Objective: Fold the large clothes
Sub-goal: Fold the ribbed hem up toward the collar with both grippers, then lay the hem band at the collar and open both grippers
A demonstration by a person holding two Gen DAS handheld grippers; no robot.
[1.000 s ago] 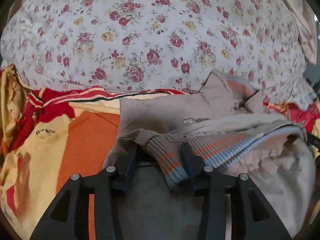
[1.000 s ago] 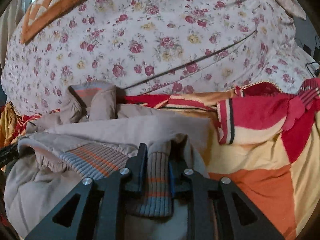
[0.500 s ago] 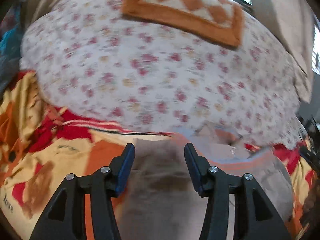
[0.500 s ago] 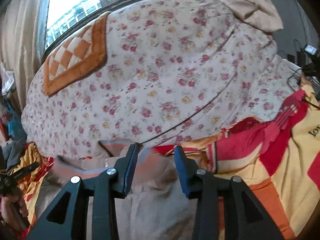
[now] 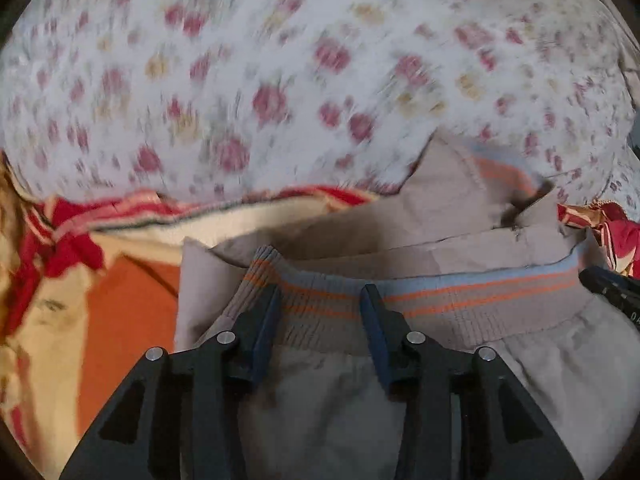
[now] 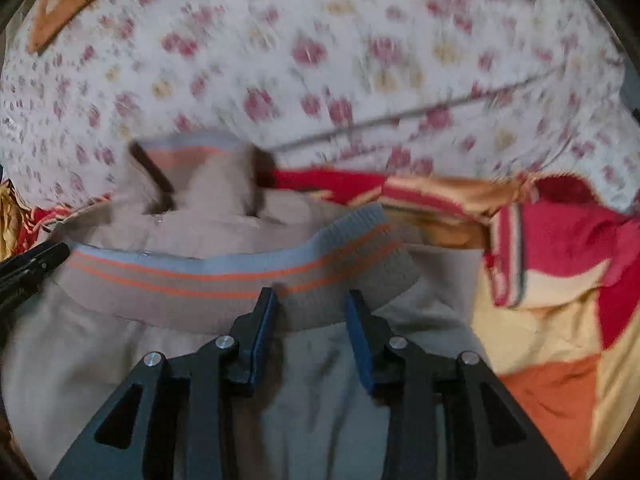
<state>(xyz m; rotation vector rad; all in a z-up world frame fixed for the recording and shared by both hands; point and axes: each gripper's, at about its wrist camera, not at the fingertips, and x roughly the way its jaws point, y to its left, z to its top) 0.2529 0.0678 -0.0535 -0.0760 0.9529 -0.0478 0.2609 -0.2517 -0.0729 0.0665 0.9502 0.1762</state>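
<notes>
A taupe jacket [image 5: 400, 232] with a ribbed hem band [image 5: 460, 300] striped orange and pale blue lies folded on the bed. It also shows in the right wrist view [image 6: 208, 228], with its band [image 6: 192, 280] across the middle. My left gripper [image 5: 318, 300] is open, its fingers resting astride the band near its left end. My right gripper [image 6: 310, 300] is open, astride the band near its right end. Each gripper's tip shows at the edge of the other's view. Both views are motion-blurred.
The jacket rests on a red, orange and cream blanket [image 5: 100, 320] that also shows in the right wrist view [image 6: 560, 280]. Behind lies a white floral bedsheet [image 5: 280, 72]. An orange checked cushion [image 6: 60, 8] sits at the far left.
A second ago both grippers held the ribbed band. They let go and lifted up, and have come back down open over the band, which is now spread out flat.
</notes>
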